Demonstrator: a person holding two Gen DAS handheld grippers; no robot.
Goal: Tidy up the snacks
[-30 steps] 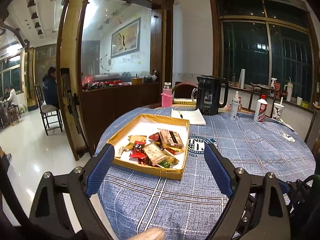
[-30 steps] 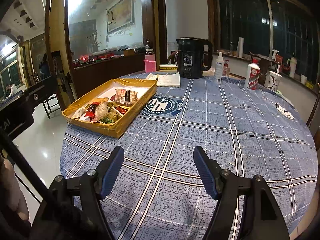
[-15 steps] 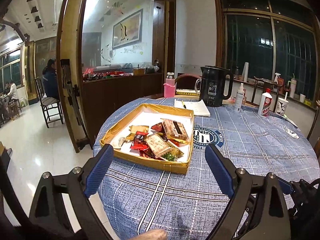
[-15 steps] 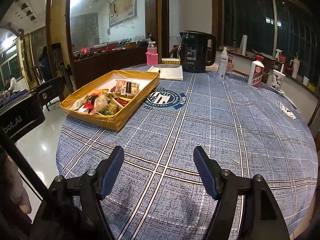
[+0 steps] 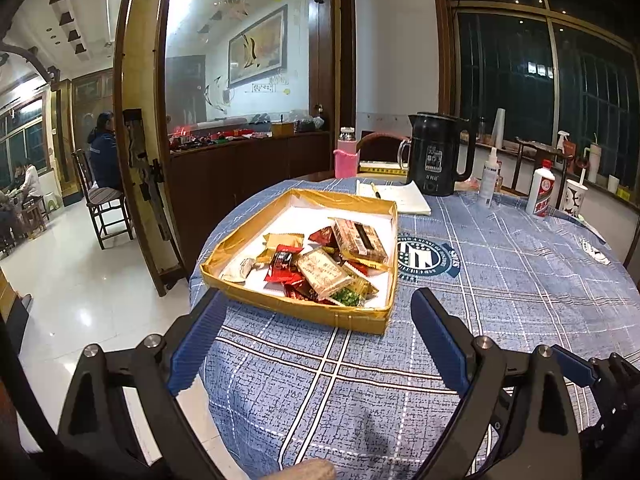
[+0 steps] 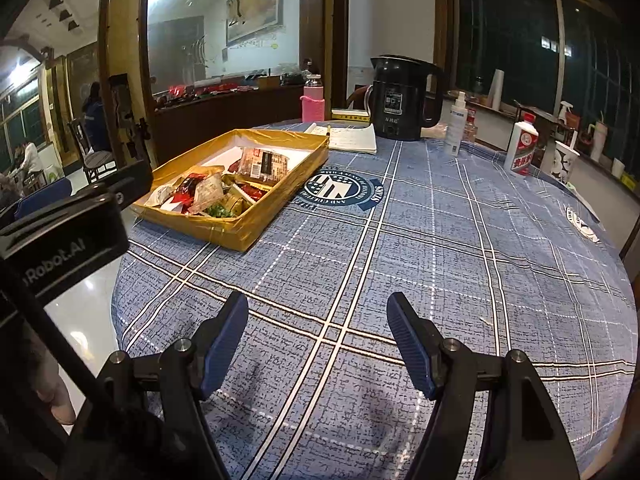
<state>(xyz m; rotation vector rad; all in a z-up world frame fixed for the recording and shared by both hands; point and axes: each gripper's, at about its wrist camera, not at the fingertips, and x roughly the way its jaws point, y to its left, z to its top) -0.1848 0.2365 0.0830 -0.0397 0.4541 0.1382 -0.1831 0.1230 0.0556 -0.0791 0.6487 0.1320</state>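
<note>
A shallow gold cardboard tray (image 5: 288,308) (image 6: 236,234) sits on the left part of the round table and holds several wrapped snacks (image 5: 320,264) (image 6: 224,188): red, gold and brown packets. My left gripper (image 5: 318,312) hovers open just short of the tray's near wall, nothing between its blue pads. In the right wrist view my right gripper (image 6: 318,314) hangs open over bare cloth, to the right of and nearer than the tray. The left gripper's black housing (image 6: 68,236) shows at that view's left edge.
The table carries a blue plaid cloth (image 5: 500,280) with a round emblem (image 6: 342,190). At the back stand a black kettle (image 5: 436,152), pink bottle (image 5: 346,156), notepad (image 5: 394,198), spray bottle (image 6: 456,124), white liquor bottle (image 6: 524,144) and paper cup (image 6: 564,162). People sit far left (image 5: 104,152).
The left wrist view has sunk and drawn a little nearer the tray, which now looks larger and lower against the room. The right gripper has stayed put.
</note>
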